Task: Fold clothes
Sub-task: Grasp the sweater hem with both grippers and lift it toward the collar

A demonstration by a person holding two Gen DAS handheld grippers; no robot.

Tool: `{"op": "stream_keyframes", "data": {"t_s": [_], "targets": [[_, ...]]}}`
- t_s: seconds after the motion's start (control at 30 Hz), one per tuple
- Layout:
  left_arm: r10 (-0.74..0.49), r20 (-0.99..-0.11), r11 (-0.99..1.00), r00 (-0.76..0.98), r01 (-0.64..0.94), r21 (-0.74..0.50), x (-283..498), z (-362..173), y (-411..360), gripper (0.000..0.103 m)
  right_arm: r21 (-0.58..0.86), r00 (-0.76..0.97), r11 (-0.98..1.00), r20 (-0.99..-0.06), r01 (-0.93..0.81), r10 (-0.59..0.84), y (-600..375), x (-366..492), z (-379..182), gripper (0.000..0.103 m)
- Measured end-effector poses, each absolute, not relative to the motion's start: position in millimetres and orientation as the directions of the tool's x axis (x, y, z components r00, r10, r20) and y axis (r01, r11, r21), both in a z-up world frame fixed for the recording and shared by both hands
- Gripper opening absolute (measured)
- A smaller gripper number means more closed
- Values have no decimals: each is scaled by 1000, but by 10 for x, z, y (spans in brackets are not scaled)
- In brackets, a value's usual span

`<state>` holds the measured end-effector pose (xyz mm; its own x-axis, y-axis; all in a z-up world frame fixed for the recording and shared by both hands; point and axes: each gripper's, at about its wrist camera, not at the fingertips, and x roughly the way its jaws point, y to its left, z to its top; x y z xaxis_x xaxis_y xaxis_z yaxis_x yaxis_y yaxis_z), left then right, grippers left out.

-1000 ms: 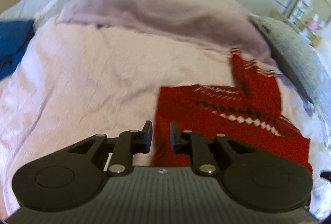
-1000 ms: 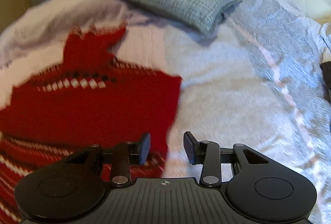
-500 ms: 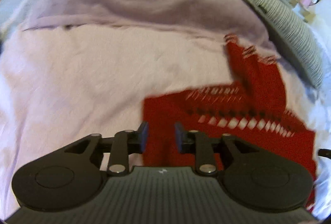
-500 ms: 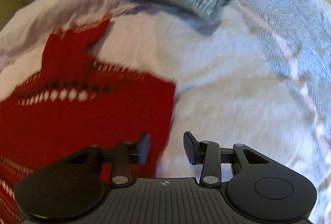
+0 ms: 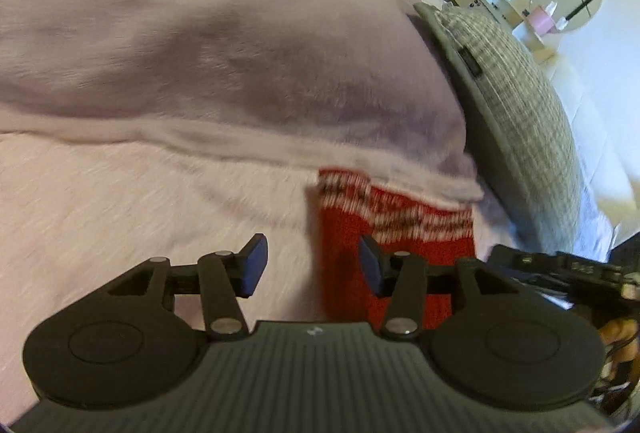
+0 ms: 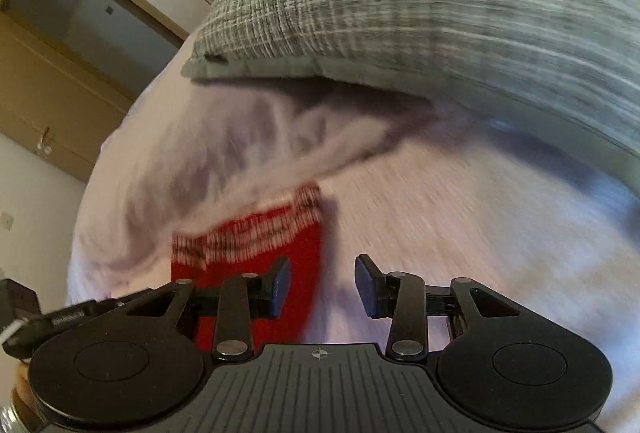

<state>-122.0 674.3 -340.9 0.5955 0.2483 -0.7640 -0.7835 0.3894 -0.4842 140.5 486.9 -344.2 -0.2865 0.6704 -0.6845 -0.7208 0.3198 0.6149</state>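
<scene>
A red knitted garment with a white and black striped cuff [image 5: 394, 221] lies on the pale pink bed cover [image 5: 140, 201]. Its cuff end touches the folded edge of the lilac blanket. My left gripper [image 5: 312, 267] is open and empty, low over the cover, with the left edge of the red sleeve between its fingers. My right gripper [image 6: 322, 283] is open and empty; the sleeve's right edge [image 6: 280, 241] lies by its left finger. The rest of the garment is hidden below both grippers.
A lilac blanket [image 5: 220, 45] is bunched across the back. A grey woven cushion [image 5: 516, 105] [image 6: 420, 5] lies to the right, close behind the sleeve. The other gripper's body shows at the right edge of the left wrist view [image 5: 560, 265]. Wardrobe doors stand beyond.
Both grippers have moved forward and down toward the sleeve end of the red garment, which now fills less of each view. The left gripper's jaws have opened wider.
</scene>
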Motion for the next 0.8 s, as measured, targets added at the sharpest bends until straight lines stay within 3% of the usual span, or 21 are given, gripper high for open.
{"op": "stream_keyframes", "data": {"t_s": [0.1, 0.17, 0.2, 0.23, 0.43, 0.63, 0.67, 0.73, 0.8], "targets": [[217, -761, 388, 611, -769, -507, -1061, -3516, 6904, 45, 621, -302, 320, -688, -715, 660, 5158, 1410, -3551, 39], [199, -752, 396, 628, -754, -525, -1006, -3569, 6968, 36, 608, -293, 337, -705, -719, 646, 5300, 1417, -3629, 39], [190, -745, 398, 639, -744, -537, -1014, -3580, 6987, 20, 598, -284, 346, -715, -723, 639, 5345, 1424, -3661, 34], [182, -737, 398, 651, -734, -550, -1026, -3586, 7003, 3, 596, -281, 335, -709, -730, 647, 5352, 1426, -3657, 4], [208, -604, 475, 770, -619, -625, -1298, -3196, 6774, 3, 636, -273, 213, -577, -742, 770, 4944, 1447, -3236, 4], [187, -477, 586, 859, -487, -647, -1871, -2704, 5931, 4, 678, -378, -18, -388, -735, 841, 3879, 1245, -2645, 4], [174, -471, 597, 865, -473, -648, -1981, -2673, 5732, 5, 669, -399, -39, -394, -742, 828, 3666, 1150, -2613, 4], [150, -538, 584, 829, -514, -629, -2188, -2781, 5338, 10, 650, -439, -72, -423, -757, 793, 3235, 944, -2574, 4], [121, -627, 556, 769, -576, -599, -2388, -2950, 4937, 15, 614, -451, -17, -560, -789, 695, 2836, 696, -2719, 5]]}}
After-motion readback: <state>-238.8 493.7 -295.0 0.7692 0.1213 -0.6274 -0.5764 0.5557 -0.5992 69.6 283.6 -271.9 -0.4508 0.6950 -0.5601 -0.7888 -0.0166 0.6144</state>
